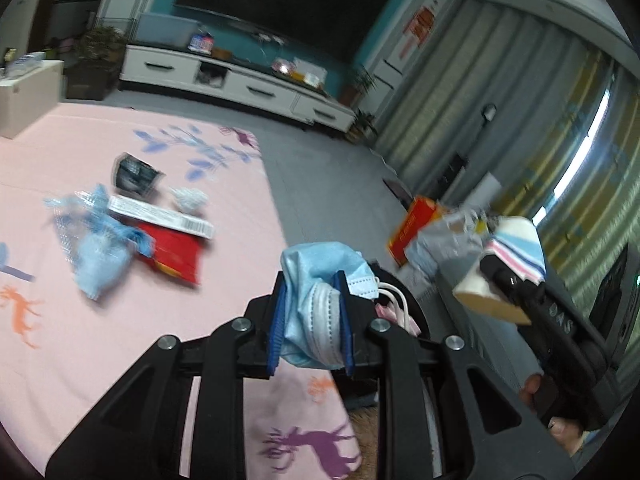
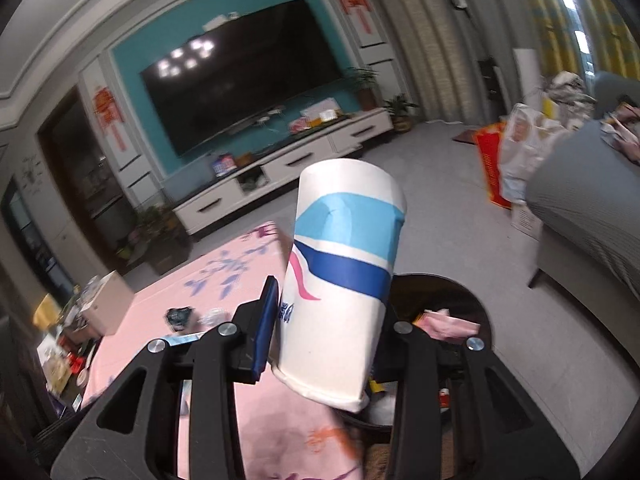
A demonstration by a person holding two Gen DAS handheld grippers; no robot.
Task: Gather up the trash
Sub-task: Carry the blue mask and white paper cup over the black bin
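My left gripper (image 1: 310,312) is shut on a crumpled blue face mask (image 1: 320,280), held above the edge of the pink table cloth (image 1: 100,340) next to a dark round bin (image 1: 404,304). My right gripper (image 2: 326,320) is shut on a white paper cup (image 2: 340,280) with blue stripes, held over the dark bin (image 2: 452,304), which holds pink and other trash. The cup and right gripper also show in the left wrist view (image 1: 508,256). On the cloth lie a blue plastic wrapper (image 1: 96,240), a red packet (image 1: 176,252), a white barcode box (image 1: 160,216), a dark packet (image 1: 134,174) and a crumpled white paper (image 1: 188,199).
A white TV cabinet (image 2: 280,168) with a large TV (image 2: 240,76) stands across the grey floor. A grey sofa (image 2: 588,200) is at right, with bags and a red box (image 2: 492,168) beside it. A cardboard box (image 2: 108,304) and clutter sit left of the table.
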